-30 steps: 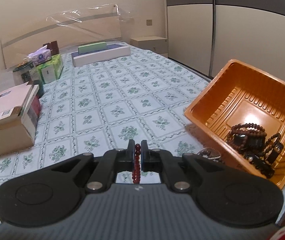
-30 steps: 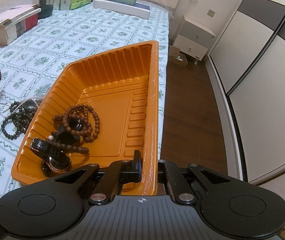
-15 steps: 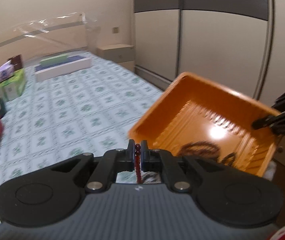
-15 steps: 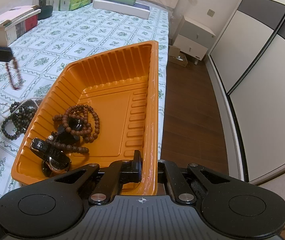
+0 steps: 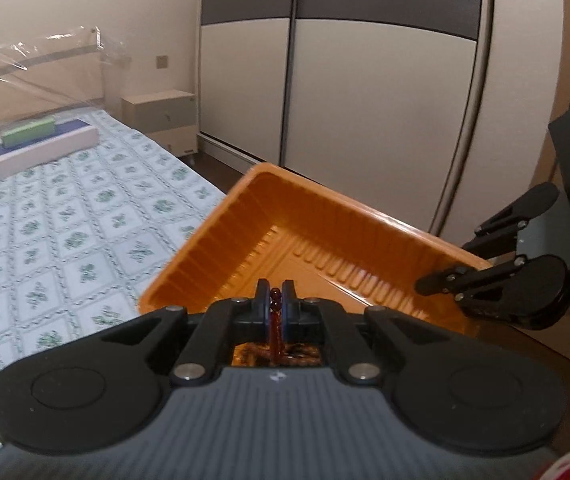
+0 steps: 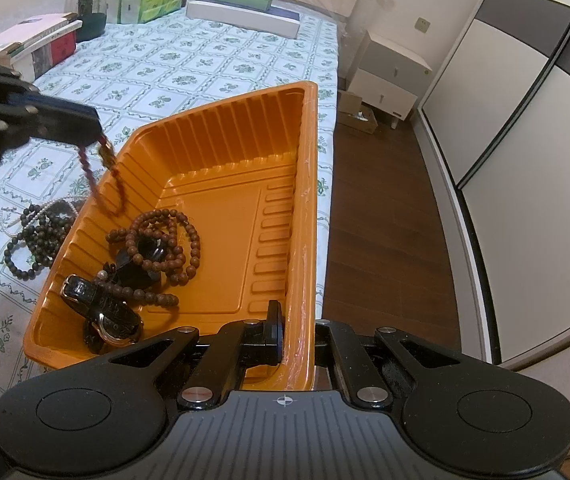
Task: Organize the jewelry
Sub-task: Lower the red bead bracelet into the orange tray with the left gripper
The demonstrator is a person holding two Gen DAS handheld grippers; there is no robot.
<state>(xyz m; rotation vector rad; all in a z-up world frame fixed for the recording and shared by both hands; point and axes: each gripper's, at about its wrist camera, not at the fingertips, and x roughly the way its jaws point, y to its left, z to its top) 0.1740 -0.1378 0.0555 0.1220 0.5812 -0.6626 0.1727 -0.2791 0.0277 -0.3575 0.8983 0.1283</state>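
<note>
Right claw [image 6: 281, 334]: fingers closed on the near right wall of the ribbed orange plastic tray [image 6: 305, 184], one finger inside the wall; the tray sits at the edge of the bed, over the patterned green-and-white bedspread [image 6: 189, 64].

Left claw [image 5: 274, 308]: fingers pressed together on a dark red bead bracelet [image 5: 275, 336]; in the right wrist view the bracelet hangs as a loop from the fingertips, its lower end over the tray's left wall and just inside the rim; the loop is blurred.

Tray contents, near left corner: a black watch with a round case [image 6: 105, 316]; just beyond it, a string of brown wooden beads [image 6: 165, 240] coiled around a small black object [image 6: 145, 256]; the far half of the tray floor is bare.

Outside the tray, touching its left wall: a heap of dark round bead strings [image 6: 33, 236] with a strand of small pale beads [image 6: 17, 216] lying on the bedspread.

Farther up the bed: a stack of books [image 6: 33, 44] at left; a dark green jar [image 6: 87, 10]; green tissue packs [image 6: 147, 4]; a long white flat box [image 6: 245, 16] with a green box on top.

Beyond the bed: a beige bedside cabinet [image 6: 389, 76]; dark wood floor [image 6: 385, 220]; sliding wardrobe doors in cream and grey [image 5: 365, 80].
</note>
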